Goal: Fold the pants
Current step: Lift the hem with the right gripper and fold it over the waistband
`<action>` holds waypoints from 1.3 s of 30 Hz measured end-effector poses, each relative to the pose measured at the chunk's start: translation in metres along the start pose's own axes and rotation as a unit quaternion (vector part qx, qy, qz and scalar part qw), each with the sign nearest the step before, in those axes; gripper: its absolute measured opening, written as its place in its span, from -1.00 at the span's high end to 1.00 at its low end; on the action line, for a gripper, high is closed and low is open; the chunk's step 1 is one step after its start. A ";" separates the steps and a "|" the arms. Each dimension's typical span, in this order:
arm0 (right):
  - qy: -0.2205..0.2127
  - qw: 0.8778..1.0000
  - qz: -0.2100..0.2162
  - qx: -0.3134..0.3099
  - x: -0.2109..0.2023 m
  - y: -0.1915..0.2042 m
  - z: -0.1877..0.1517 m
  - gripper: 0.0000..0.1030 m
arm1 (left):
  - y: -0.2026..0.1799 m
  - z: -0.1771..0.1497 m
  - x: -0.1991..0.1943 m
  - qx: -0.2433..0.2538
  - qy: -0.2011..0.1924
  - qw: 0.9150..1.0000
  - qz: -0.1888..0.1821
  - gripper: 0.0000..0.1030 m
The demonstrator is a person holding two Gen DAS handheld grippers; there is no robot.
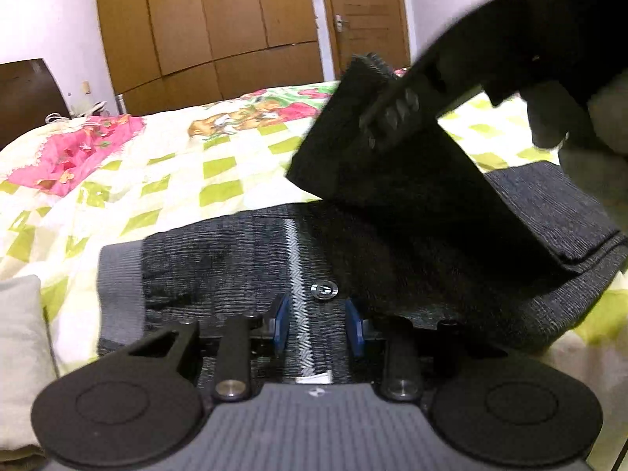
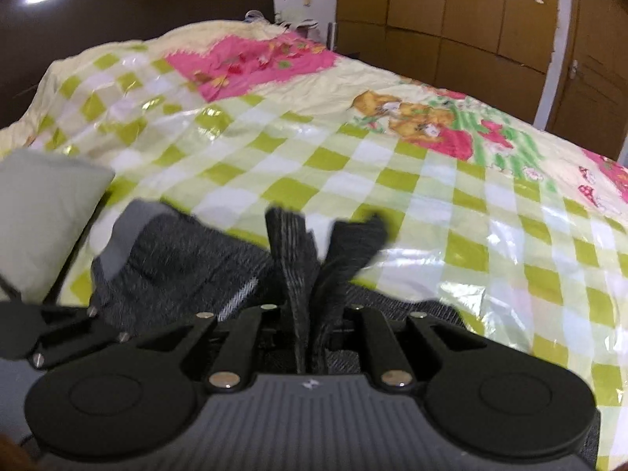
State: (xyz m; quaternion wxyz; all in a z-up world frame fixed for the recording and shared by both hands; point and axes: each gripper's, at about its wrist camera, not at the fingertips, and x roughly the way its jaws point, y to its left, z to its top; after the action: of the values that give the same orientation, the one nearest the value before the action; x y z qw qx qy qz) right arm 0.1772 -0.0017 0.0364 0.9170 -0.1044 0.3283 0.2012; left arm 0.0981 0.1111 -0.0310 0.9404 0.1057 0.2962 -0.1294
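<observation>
Dark grey pants (image 1: 235, 259) lie across the bed, with the grey waistband (image 1: 119, 290) at the left and a white stitched stripe (image 1: 296, 259) beside a metal button (image 1: 324, 289). My left gripper (image 1: 318, 324) is low over the pants, its blue pads (image 1: 280, 324) apart on either side of the stripe and pinching nothing. My right gripper (image 1: 373, 125) comes in from the upper right, shut on the doubled leg end of the pants (image 1: 392, 180), which hangs over the lower layer. In the right wrist view, fabric (image 2: 298, 259) stands up between the fingers of the right gripper (image 2: 310, 314) and hides its pads.
The bed has a glossy green-and-white checked cover (image 2: 392, 196) with pink patches. A pale folded cloth or cushion (image 2: 43, 216) lies just left of the waistband. A dark headboard (image 2: 117, 19) is at the far left, and a wooden wardrobe (image 1: 216, 19) and door stand behind the bed.
</observation>
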 end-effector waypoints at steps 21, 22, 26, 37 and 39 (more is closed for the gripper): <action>-0.031 0.995 0.090 -0.003 0.028 0.081 0.059 0.90 | 0.022 -0.011 0.002 -0.052 0.014 0.998 -0.018 0.13; -0.031 0.995 0.093 -0.004 0.028 0.084 0.061 0.90 | 0.023 -0.011 0.002 -0.054 0.014 0.998 -0.020 0.13; 0.005 0.993 0.114 -0.010 0.046 0.095 0.060 0.87 | 0.024 -0.012 -0.001 -0.053 0.010 0.998 -0.016 0.12; 0.028 0.988 0.147 0.034 0.068 0.100 0.058 0.83 | 0.004 -0.013 -0.017 -0.044 0.000 0.999 0.014 0.10; 0.026 0.988 0.149 0.038 0.068 0.100 0.059 0.86 | 0.001 -0.013 -0.013 -0.039 0.007 0.999 0.006 0.10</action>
State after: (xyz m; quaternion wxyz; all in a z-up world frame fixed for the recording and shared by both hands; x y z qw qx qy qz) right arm 0.2144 0.1276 0.0321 0.8712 -0.0245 0.3714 0.3201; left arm 0.0813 0.1183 -0.0331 0.9424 0.0722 0.3070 -0.1112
